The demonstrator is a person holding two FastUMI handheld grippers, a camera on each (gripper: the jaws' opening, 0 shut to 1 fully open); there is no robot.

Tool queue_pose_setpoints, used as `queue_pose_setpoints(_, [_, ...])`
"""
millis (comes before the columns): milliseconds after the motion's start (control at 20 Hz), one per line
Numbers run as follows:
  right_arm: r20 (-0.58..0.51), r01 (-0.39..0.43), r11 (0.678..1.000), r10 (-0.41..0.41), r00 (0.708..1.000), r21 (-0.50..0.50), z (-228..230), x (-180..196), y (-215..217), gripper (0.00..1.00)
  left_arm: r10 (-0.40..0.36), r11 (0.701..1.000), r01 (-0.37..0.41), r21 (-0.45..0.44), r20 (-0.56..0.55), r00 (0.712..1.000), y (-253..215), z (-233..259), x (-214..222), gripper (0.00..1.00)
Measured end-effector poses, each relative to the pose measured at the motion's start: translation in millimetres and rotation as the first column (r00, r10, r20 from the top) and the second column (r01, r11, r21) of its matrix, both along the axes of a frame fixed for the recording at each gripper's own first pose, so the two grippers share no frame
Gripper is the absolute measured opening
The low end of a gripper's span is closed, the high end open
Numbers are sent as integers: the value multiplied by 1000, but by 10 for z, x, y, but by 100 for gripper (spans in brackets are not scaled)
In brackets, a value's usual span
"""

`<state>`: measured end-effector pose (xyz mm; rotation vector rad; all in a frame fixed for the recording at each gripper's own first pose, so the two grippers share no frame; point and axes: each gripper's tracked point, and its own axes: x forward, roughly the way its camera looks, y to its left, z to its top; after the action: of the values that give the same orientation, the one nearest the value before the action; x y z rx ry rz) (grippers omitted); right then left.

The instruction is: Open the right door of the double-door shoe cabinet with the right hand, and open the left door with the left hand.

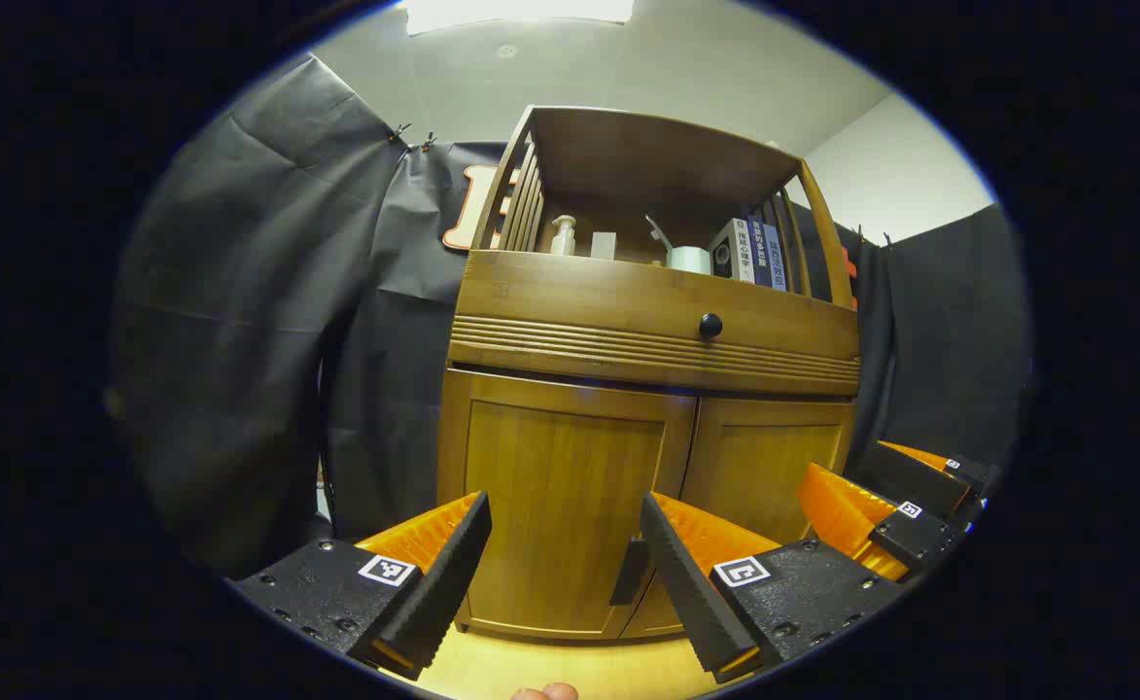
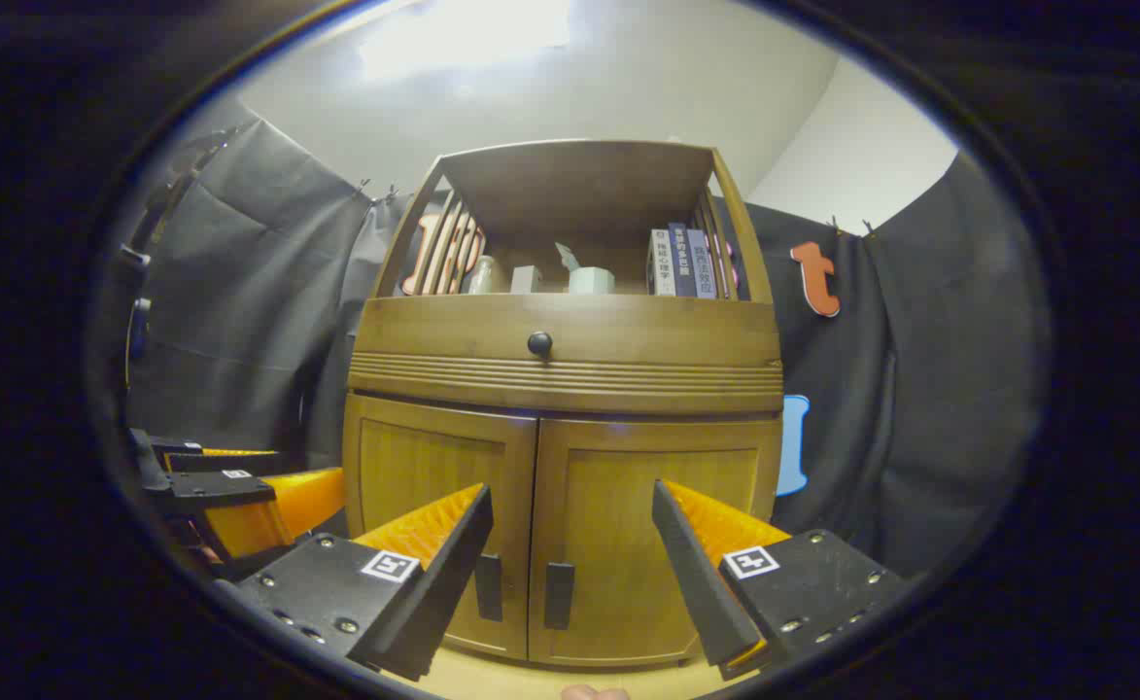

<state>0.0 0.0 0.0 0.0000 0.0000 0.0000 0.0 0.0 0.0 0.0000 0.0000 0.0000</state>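
Left gripper view, left gripper (image 1: 562, 574) fingers wide apart, empty, right gripper (image 2: 570, 569) likewise, cabinet doors (image 2: 550, 525) closed.

Left door handle (image 1: 631, 574) half behind a gripper finger | cabinet (image 2: 570, 369) base cut off at bottom edge | shelf bottle (image 1: 563, 236) too small to identify

Ahead of the left gripper (image 1: 565, 574) stands the shoe cabinet (image 2: 565, 389), its left door (image 1: 565, 506) directly between the fingers, the right door (image 2: 657, 544) ahead of the right gripper (image 2: 570, 574), a drawer (image 2: 565, 355) above both doors, and books (image 2: 681, 262) on the open shelf above that.
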Motion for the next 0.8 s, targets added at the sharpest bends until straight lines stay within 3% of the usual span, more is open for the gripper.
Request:
queue_pose_setpoints(500, [-80, -28, 999, 30, 996, 27, -242, -182, -20, 98, 22, 1000, -22, -9, 5, 1000, 4, 27, -329, 92])
queue_pose_setpoints(550, [-87, -33, 999, 36, 996, 33, -267, -179, -11, 97, 37, 999, -37, 3, 5, 999, 43, 25, -355, 100])
queue_pose_setpoints(800, [-100, -46, 999, 47, 994, 17, -323, -154, 10, 98, 94, 995, -94, 27, -8, 996, 196, -7, -467, 92])
